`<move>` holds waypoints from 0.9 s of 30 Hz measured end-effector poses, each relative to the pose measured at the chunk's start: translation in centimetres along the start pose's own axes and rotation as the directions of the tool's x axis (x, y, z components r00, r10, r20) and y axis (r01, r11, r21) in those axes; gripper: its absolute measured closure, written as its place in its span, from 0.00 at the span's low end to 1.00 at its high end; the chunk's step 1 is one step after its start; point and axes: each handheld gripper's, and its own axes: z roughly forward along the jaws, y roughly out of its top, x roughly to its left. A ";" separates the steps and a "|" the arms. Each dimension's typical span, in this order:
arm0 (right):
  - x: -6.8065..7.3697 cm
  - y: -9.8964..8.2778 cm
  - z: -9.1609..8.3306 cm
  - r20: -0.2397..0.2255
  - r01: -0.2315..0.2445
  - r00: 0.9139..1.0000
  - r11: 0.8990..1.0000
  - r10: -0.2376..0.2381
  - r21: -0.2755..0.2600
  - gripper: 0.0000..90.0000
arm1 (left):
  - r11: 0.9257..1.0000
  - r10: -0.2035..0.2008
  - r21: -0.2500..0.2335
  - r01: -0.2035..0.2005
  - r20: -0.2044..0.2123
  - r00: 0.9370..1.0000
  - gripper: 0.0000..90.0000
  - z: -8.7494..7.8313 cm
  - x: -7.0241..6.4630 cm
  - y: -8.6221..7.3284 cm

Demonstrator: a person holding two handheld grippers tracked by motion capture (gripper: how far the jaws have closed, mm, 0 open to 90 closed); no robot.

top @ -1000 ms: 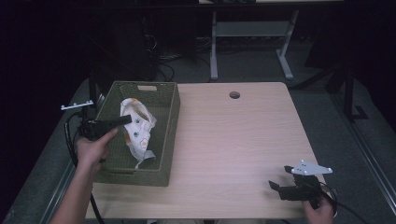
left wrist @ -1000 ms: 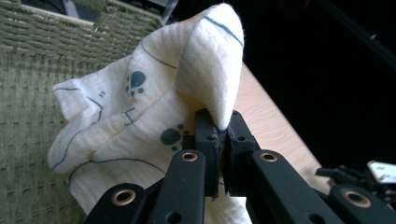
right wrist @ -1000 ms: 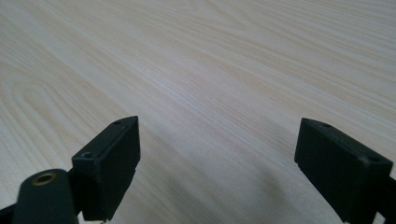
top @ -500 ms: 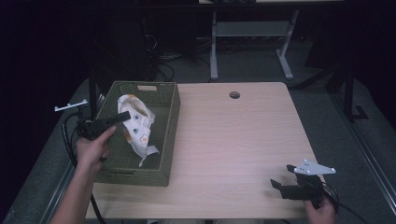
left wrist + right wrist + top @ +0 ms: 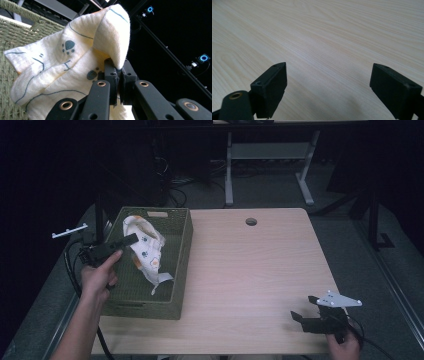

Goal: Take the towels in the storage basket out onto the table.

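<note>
While we keep our right tool (image 5: 306, 318) resting near the front edge of the counter (image 5: 250, 270), well to the right of the green woven basket (image 5: 181, 265), its jaws stand wide apart with nothing between them. Farther on, our left tool (image 5: 125, 241) is clenched on a fold of the cream paw-print cloth (image 5: 147, 252), which hangs over the basket's inside, its tail trailing down inside it.

Table (image 5: 260, 265): light wood, cable hole | on it: green basket (image 5: 182, 240), left side
</note>
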 end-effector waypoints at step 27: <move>0.1 0.1 0.1 0.003 0.008 1.000 1.000 -0.008 -0.004 0.16 | 0.999 0.051 -0.011 -0.050 0.038 0.998 0.96 0.6 -4.1 3.0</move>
